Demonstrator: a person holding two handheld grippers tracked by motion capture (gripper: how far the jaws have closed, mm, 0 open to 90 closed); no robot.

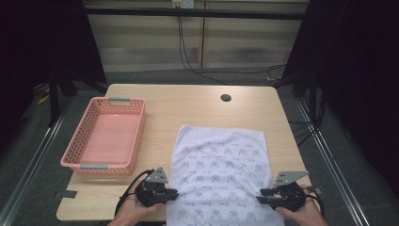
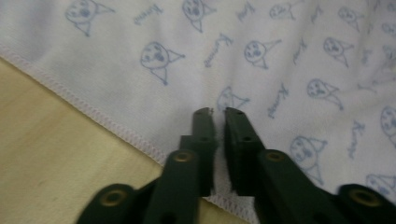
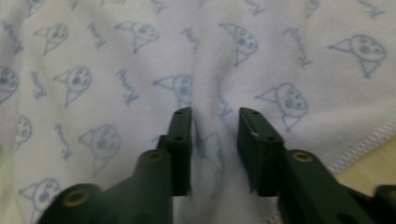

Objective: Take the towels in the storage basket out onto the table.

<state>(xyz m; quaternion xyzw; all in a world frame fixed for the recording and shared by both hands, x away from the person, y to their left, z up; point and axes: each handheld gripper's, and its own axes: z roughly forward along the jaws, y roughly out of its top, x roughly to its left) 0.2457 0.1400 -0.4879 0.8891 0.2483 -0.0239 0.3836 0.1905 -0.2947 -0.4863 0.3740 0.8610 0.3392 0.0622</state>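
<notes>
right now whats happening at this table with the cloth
A person works a white printed cloth spread on the wooden table with a gripper in each hand. The left gripper is at the cloth's left edge, jaws a narrow gap apart over the hem. The right gripper is at its right edge, open, with a raised fold of cloth between its jaws. A pink basket sits to the left.

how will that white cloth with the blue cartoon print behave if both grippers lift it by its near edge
The white printed cloth is probably floppy: a soft ridge rises between the right gripper's jaws. It looks thin and light, so it should drape and sag mid-span. The stitched hem may give the left gripper firmer purchase.
</notes>
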